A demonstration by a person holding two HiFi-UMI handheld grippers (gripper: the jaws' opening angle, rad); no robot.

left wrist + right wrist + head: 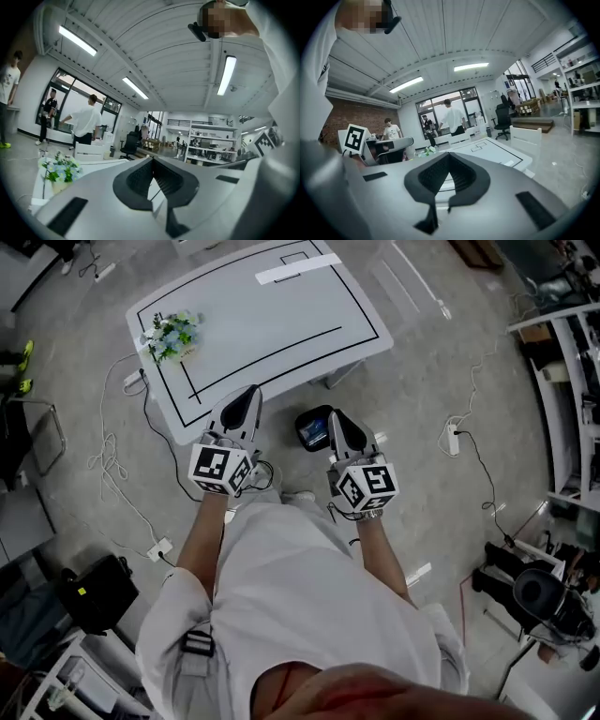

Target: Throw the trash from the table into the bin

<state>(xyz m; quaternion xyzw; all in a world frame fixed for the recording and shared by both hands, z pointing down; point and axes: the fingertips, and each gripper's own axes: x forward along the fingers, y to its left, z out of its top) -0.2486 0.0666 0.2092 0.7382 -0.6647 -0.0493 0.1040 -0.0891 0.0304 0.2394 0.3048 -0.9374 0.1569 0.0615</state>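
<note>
Bin, 1, dark, on floor just beside table, betw. 2 grippers, table w/ 1 flower bunch & 1 white strip, L gripper & R gripper held out side by side, approx. level, both jaws closed, empty.

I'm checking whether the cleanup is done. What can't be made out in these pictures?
Bin, contents: head view, too small, edge behind right hand-held gripper.
Table, near edge: head view, partly covered by left hand-held gripper.
White strip on table: head view, too small to tell trash from tape.
</note>
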